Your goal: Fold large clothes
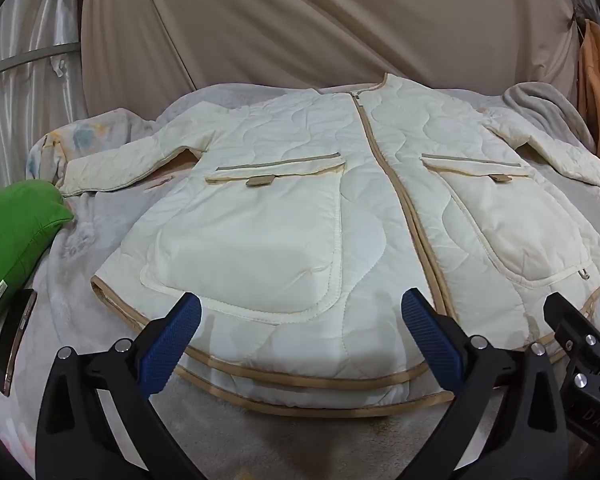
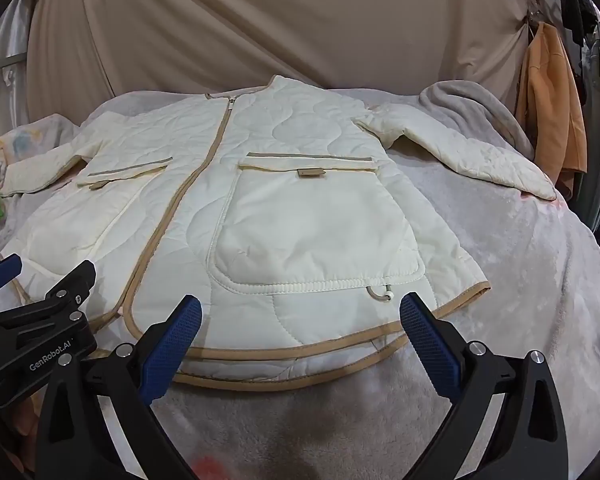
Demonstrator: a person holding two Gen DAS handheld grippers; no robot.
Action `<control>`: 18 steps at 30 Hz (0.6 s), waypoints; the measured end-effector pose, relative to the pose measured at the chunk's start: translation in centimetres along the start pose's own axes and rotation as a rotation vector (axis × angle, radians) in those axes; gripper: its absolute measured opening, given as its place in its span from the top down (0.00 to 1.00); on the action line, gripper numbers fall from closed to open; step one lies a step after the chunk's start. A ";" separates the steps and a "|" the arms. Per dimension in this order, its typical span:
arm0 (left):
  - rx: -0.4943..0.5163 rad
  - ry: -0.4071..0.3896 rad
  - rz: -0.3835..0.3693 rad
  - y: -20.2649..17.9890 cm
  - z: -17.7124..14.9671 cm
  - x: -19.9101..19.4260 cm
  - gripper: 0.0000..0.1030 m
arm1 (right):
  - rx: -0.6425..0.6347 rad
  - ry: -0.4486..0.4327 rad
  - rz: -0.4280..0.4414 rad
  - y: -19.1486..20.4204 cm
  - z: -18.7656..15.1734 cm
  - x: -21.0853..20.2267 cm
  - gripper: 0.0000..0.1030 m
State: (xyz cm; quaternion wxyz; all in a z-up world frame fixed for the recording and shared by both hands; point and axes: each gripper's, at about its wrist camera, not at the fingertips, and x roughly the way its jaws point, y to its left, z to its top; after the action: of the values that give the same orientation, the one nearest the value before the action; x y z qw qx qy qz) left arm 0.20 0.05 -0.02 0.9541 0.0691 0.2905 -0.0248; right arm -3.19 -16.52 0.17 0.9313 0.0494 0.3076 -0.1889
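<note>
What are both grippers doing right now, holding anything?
Left gripper: jaws wide open, empty, over the jacket hem.
Right gripper: jaws wide open, empty, over the hem too.

A: Left hand-held gripper (image 1: 300, 312): build?
B: Black frame, two blue cross-hatched pads (image 1: 172, 344), round silver screw heads at the pivots.
A: Right hand-held gripper (image 2: 300, 312)?
B: Same make. White "GenRobot.AI" lettering (image 2: 51, 356) shows on the neighbouring black body.
</note>
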 end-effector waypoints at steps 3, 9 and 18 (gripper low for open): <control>-0.002 0.000 0.000 0.2 -0.1 -0.1 0.05 | -0.006 -0.001 -0.001 0.1 0.0 0.0 0.05; -0.001 0.002 0.001 0.1 -0.1 -0.1 0.05 | 0.001 -0.001 0.006 -0.1 -0.1 0.0 0.05; 0.001 0.003 0.003 0.1 -0.1 -0.1 0.05 | -0.010 -0.004 -0.006 -0.2 -0.1 -0.1 0.05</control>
State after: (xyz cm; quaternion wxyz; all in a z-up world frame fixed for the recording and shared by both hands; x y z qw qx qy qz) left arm 0.09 0.19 -0.07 0.9536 0.0702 0.2919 -0.0236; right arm -3.39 -16.63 0.10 0.9315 0.0437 0.3069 -0.1902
